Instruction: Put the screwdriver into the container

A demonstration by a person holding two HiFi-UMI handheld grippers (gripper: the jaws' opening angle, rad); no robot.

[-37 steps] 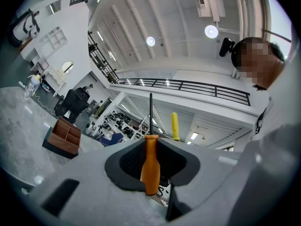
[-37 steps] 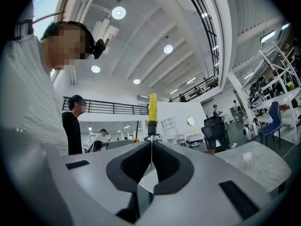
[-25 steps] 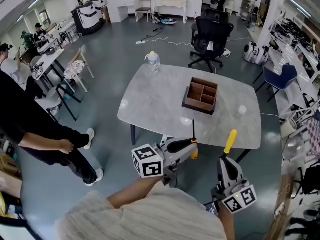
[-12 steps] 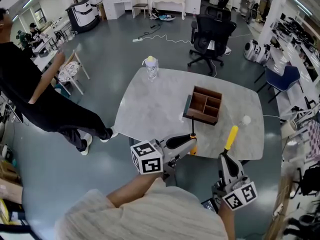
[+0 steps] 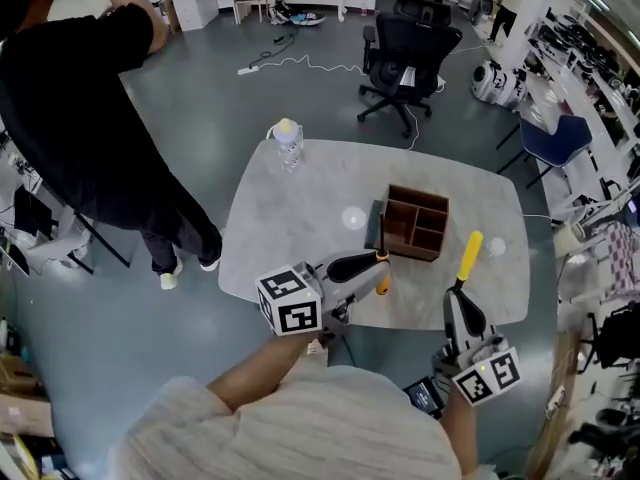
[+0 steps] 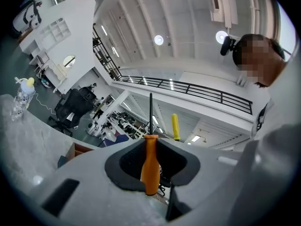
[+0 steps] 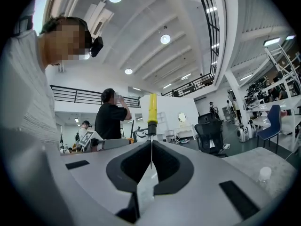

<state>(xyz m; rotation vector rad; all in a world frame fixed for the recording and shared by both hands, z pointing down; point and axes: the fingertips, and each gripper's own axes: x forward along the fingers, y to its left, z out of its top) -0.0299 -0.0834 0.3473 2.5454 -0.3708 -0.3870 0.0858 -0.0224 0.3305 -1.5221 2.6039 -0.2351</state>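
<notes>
**Two screwdrivers held up, container waiting on the table**

On the left, the left gripper [image 5: 372, 268] has its fingers [image 6: 121, 167] pinching the orange screwdriver [image 6: 150, 166] round the waist of its handle. The butt pokes out below the black pads, and the thin dark shaft stands straight up past them. From the head view, that shaft points at the left side of the container [image 5: 410, 251]. The tool is outside it, by the table's [image 5: 290, 218] near edge.

Over to the right, the right gripper [image 5: 458, 296] has its fingers pressed together on the bare metal shaft of the yellow screwdriver [image 5: 468, 254]. The handle sticks out well beyond the tips, just right of the container.

Now the materials. The orange handle is smooth plastic, narrow at the neck and swelling lower down. The yellow one is a straight glossy cylinder with a dark collar. The container is a brown wooden box, square-cornered and split into compartments by partitions. The table is pale grey stone with faint veining and rounded corners.
</notes>
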